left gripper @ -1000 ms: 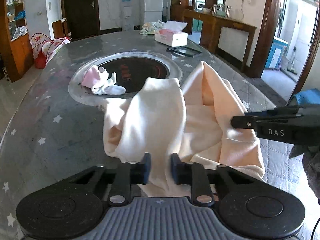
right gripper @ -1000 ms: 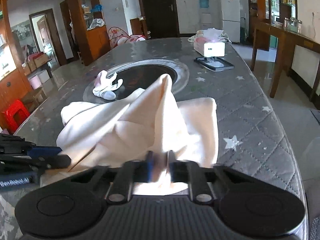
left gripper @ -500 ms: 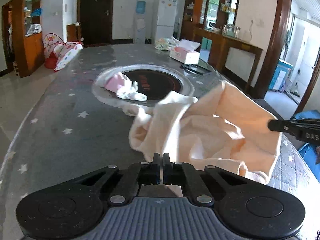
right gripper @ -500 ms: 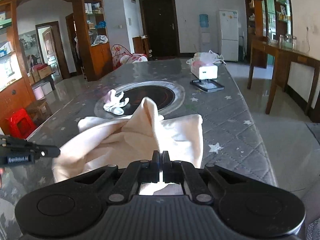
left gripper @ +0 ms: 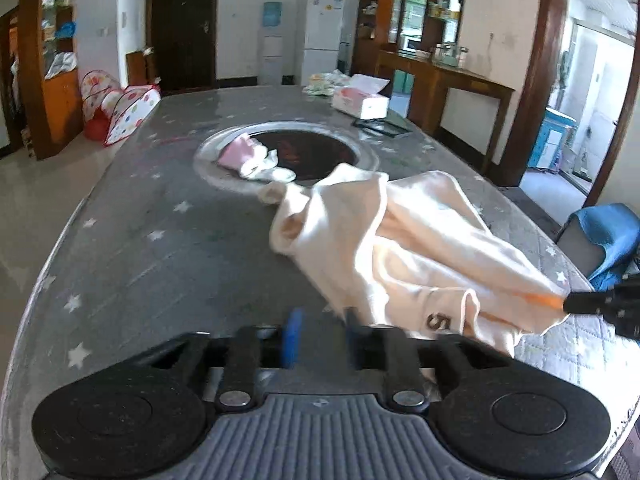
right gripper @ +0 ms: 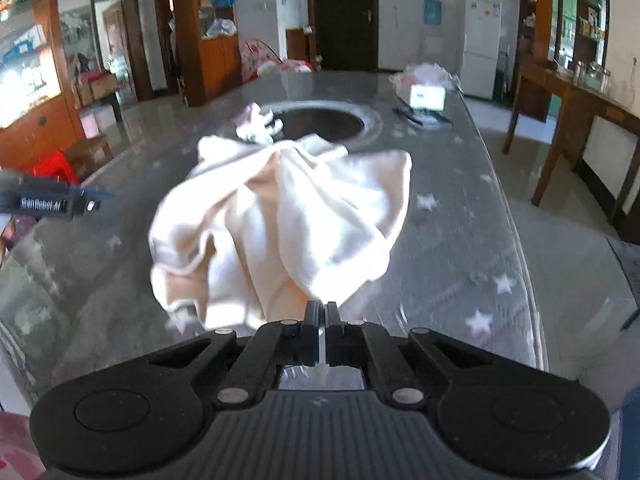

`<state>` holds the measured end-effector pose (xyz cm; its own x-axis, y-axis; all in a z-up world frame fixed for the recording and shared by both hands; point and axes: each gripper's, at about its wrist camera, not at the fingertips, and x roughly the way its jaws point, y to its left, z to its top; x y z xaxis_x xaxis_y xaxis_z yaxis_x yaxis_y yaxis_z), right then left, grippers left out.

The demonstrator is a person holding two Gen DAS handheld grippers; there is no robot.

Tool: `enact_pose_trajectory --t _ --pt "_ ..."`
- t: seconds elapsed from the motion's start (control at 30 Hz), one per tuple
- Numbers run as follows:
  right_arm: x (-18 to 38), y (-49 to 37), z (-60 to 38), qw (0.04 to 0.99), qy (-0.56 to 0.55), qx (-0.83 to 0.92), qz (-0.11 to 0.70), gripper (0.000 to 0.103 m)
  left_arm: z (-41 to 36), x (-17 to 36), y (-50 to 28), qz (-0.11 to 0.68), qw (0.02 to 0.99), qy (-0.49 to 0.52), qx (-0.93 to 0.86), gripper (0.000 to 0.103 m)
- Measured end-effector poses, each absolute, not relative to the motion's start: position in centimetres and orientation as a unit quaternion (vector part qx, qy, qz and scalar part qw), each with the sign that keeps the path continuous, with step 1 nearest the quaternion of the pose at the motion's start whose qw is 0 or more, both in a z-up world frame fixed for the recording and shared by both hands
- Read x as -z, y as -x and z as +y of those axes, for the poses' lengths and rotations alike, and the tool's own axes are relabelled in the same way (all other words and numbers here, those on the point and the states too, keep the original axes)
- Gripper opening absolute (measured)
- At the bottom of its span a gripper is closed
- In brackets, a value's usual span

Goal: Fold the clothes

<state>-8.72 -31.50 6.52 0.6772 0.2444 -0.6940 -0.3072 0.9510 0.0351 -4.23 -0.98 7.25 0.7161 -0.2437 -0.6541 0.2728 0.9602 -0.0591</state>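
A cream garment lies crumpled on the grey star-patterned table, with a printed "5" near its front edge. My left gripper has its jaws opening. Nothing is between them, and the cloth lies just right of the right finger. My right gripper is shut on a bunched edge of the garment, which hangs up from the table towards it. In the left wrist view the right gripper pinches the cloth's right corner. The left gripper shows at the far left of the right wrist view.
A small pink-and-white garment lies on the rim of the round dark inset. A tissue box and a dark flat tray sit at the far right. A blue chair stands by the right table edge.
The left gripper, shut on the garment's edge half a second ago, has let go and its jaws stand apart. The right gripper stays shut on the cloth and has drawn it back and up.
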Motion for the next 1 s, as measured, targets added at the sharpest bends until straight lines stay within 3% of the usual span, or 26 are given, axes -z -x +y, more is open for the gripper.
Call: enact_pose_trajectory --t 0.07,0.23,0.37,0.47,0.53,0.93,1.0 --pt "-6.6 9.0 -31.8 0.914 0.044 -0.151 0.375 0.005 -2.1 -7.2 3.7 0.343 0.928 -0.036 0.14 0.058" --pt "-7.7 8.3 -32.1 0.924 0.043 -0.147 0.35 0.01 -4.5 -6.3 0.8 0.347 0.926 -0.063 0.134 0.06" --pt "-7.8 6.5 -30.8 0.927 0.05 -0.162 0.335 0.033 -5.5 -4.5 -1.3 0.368 0.918 -0.074 0.131 0.056" --pt "-7.3 4.9 -29.2 0.925 0.065 -0.176 0.331 0.033 -5.2 -3.6 -1.7 0.379 0.913 -0.063 0.135 0.02" --pt "-6.6 3.6 -28.1 0.922 0.069 -0.184 0.333 0.034 -4.7 -3.5 -1.5 0.381 0.912 -0.05 0.14 0.013" --pt "-2.5 -1.5 -24.2 0.91 0.085 -0.177 0.364 0.031 -1.8 -5.1 1.2 0.363 0.922 -0.026 0.129 0.008" --pt "-2.3 -1.5 -24.2 0.914 0.093 -0.169 0.358 0.014 -1.6 -5.1 1.6 0.363 0.922 -0.024 0.129 0.008"
